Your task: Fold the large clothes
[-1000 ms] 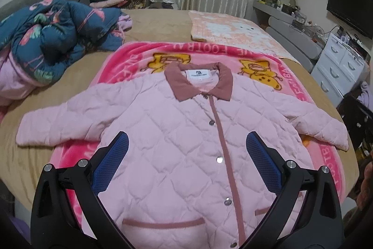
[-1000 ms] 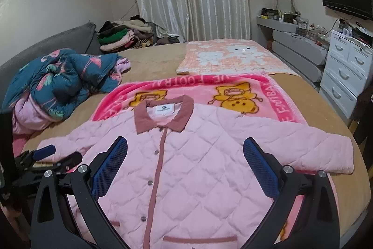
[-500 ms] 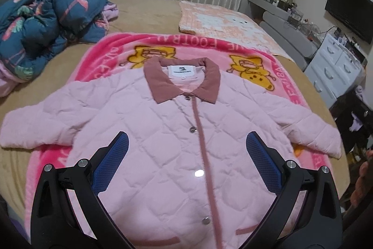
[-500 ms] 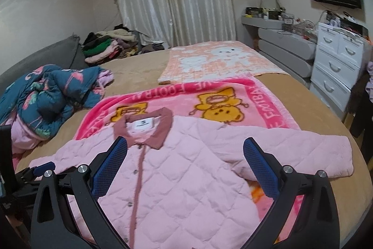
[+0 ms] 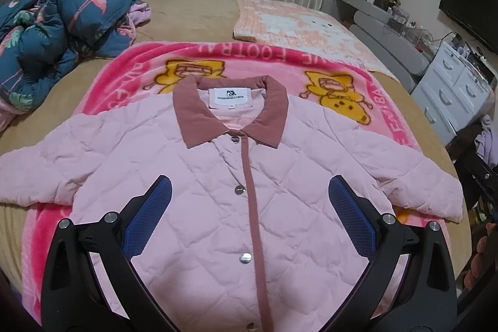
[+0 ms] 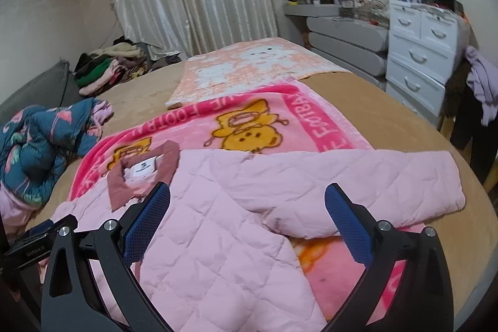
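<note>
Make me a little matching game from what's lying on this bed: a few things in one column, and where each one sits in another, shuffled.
Things:
1. pink quilted jacket
2. cartoon blanket
3. dark blue floral quilt
4. pale orange cat-print blanket

Places:
A. bunched up at the bed's left side
B. flat at the far end, toward the curtains
C. spread buttoned-up, sleeves out, on the cartoon blanket
D. directly under the jacket, on the tan bedcover

Pairs: 1-C, 2-D, 3-A, 4-B

Tan bed (image 5: 193, 17) carries pink blanket (image 5: 249, 61), peach blanket (image 5: 289, 21), blue quilt (image 5: 56, 30).
</note>
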Demonstrator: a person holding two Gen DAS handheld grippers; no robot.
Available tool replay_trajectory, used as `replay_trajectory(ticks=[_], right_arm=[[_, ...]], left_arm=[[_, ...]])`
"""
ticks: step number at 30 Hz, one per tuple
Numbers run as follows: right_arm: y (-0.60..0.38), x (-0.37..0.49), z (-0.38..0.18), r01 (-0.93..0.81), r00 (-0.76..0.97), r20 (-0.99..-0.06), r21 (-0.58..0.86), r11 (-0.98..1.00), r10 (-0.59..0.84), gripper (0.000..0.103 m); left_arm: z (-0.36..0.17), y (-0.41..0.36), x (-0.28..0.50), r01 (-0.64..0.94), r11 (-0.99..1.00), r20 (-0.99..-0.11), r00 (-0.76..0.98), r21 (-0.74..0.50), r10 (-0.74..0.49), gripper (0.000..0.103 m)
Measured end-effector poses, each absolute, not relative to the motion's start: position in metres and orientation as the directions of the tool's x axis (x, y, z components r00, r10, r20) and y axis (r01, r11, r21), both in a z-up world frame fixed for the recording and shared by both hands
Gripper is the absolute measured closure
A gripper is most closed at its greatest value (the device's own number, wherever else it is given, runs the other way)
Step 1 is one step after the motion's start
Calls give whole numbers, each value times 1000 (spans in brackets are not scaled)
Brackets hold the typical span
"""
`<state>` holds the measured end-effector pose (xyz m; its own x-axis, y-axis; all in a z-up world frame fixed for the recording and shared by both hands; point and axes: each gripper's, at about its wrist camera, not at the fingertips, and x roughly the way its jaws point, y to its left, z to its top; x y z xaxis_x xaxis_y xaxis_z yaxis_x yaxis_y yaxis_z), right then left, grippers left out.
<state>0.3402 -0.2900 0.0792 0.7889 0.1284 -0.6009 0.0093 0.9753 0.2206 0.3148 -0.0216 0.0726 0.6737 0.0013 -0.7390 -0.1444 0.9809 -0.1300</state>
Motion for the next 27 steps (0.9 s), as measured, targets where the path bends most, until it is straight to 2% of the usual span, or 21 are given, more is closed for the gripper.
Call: replay_trajectory(ticks=[27], right_arm=[[-405,355,20,312,742,-669,289,905,-42,4]], left_arm=[[20,-109,365,-12,995,-815,575,-103,-77,8]])
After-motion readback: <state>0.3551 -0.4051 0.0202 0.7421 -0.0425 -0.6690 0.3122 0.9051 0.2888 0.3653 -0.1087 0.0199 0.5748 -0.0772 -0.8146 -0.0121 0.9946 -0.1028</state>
